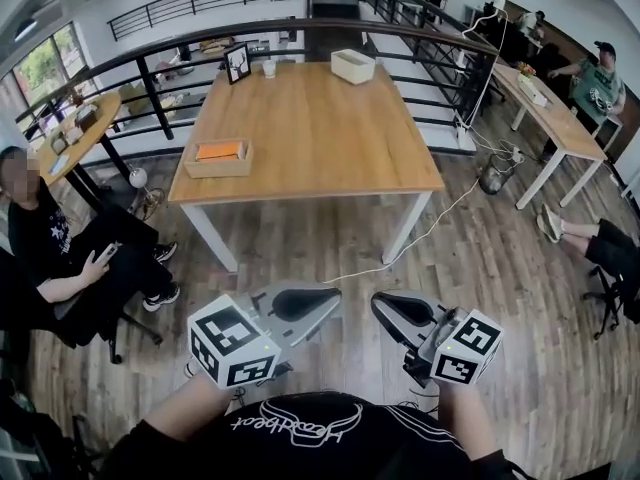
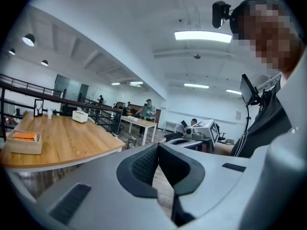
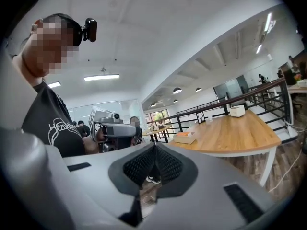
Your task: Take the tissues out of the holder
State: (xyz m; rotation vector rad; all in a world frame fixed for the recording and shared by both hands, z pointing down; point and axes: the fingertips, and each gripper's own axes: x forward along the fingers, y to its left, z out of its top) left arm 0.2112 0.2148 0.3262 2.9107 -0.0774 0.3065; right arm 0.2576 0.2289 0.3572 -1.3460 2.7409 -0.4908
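Observation:
A light wooden table (image 1: 320, 138) stands ahead of me. Near its left edge sits a low wooden holder (image 1: 220, 158) with an orange pack lying in it; the left gripper view shows this holder (image 2: 23, 142) too, and so does the right gripper view (image 3: 185, 137). A white box (image 1: 352, 65) stands at the table's far side. Both grippers are held low, close to my body and well short of the table, tips turned toward each other. My left gripper (image 1: 335, 298) is shut, pads together with nothing between them (image 2: 157, 146). My right gripper (image 1: 383, 306) is likewise shut and empty (image 3: 154, 146).
A picture frame (image 1: 238, 63) and a cup (image 1: 268, 68) stand at the table's far left corner. A person sits on a chair at the left (image 1: 60, 248). A black railing (image 1: 150, 88) runs behind the table. A cable (image 1: 420, 238) crosses the wooden floor, and a long table (image 1: 550, 108) stands at the right.

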